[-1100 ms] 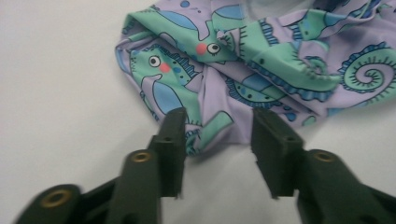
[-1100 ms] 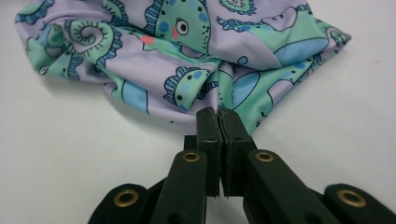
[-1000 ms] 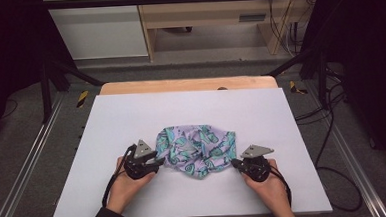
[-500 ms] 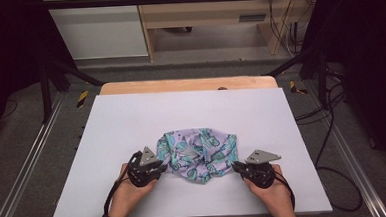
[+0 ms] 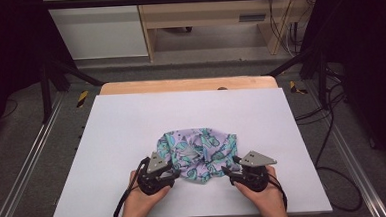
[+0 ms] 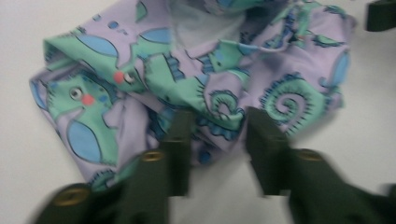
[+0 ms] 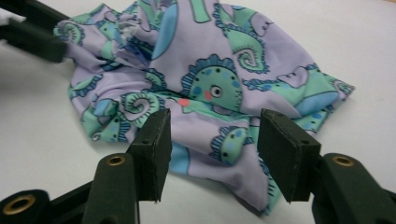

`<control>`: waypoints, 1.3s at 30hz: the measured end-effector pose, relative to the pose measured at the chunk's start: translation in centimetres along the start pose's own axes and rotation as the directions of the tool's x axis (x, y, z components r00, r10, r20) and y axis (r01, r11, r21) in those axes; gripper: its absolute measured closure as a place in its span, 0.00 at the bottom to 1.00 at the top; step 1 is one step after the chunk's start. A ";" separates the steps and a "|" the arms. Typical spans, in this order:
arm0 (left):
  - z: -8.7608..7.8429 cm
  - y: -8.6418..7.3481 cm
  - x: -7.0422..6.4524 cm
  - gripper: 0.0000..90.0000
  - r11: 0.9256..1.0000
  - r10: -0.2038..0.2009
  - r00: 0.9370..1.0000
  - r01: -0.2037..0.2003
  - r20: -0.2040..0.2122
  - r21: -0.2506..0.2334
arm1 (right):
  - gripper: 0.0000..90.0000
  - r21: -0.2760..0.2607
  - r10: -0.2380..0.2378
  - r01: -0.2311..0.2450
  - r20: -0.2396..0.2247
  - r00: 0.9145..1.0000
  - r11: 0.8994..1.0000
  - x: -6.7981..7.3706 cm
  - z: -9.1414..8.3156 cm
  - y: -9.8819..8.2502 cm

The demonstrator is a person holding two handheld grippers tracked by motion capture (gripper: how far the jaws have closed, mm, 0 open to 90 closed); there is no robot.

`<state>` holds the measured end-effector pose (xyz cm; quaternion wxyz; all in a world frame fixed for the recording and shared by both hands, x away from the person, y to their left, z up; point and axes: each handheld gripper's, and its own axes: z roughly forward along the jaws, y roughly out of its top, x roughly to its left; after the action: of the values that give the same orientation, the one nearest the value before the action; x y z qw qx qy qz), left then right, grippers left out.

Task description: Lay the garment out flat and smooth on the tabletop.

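The patterned cloth (image 5: pixel 197 155) is lying bunched on the near half of the table (image 5: pixel 131 121), more gathered than a second ago. The right gripper (image 7: pixel 212 154) has just been opening and is standing spread over the hem, releasing it. The left gripper (image 6: pixel 217 140), slightly reopening, is straddling a fold, seemingly repositioning.
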<state>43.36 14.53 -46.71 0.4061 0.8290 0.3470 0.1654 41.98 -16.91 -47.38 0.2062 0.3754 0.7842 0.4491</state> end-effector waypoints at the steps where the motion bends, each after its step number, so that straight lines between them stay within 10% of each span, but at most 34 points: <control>1: 0.1 0.1 0.2 0.82 1.000 -0.003 1.000 0.003 0.003 -0.011 | 0.51 0.000 -0.001 0.001 -0.004 1.000 1.000 0.1 0.1 0.1; 4: -0.3 0.7 0.8 0.97 0.998 -0.029 0.999 0.030 0.021 -0.049 | 0.53 -0.008 -0.010 0.010 -0.011 1.000 1.000 0.5 0.2 0.3; 12: -1.8 5.2 4.3 0.98 0.995 -0.013 0.999 0.009 -0.039 -0.103 | 0.62 -0.014 -0.026 0.026 -0.015 1.000 1.000 1.7 0.8 1.6; 20: 3.0 7.7 7.7 0.98 1.000 -0.029 0.998 0.028 -0.056 -0.014 | 0.64 0.029 -0.014 0.014 -0.025 1.000 0.999 3.4 3.8 4.0; 30: 7.2 6.1 7.9 0.98 0.996 -0.002 0.999 0.006 -0.043 0.089 | 0.54 0.117 0.022 -0.031 0.083 0.996 0.993 3.9 7.4 3.9; 35: 6.8 5.8 7.7 0.91 0.999 -0.008 0.998 0.010 -0.055 0.050 | 0.94 0.115 0.028 -0.039 0.092 0.995 0.993 3.2 7.5 4.0; 39: 6.8 5.7 7.6 0.92 0.998 0.004 0.999 -0.001 -0.049 0.060 | 0.99 0.102 0.029 -0.036 0.074 0.997 0.994 2.7 6.4 4.6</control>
<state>54.94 13.68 -46.46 0.3720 0.8370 0.3608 0.1756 46.34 -9.84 -46.69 0.2076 0.4144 0.7920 0.3975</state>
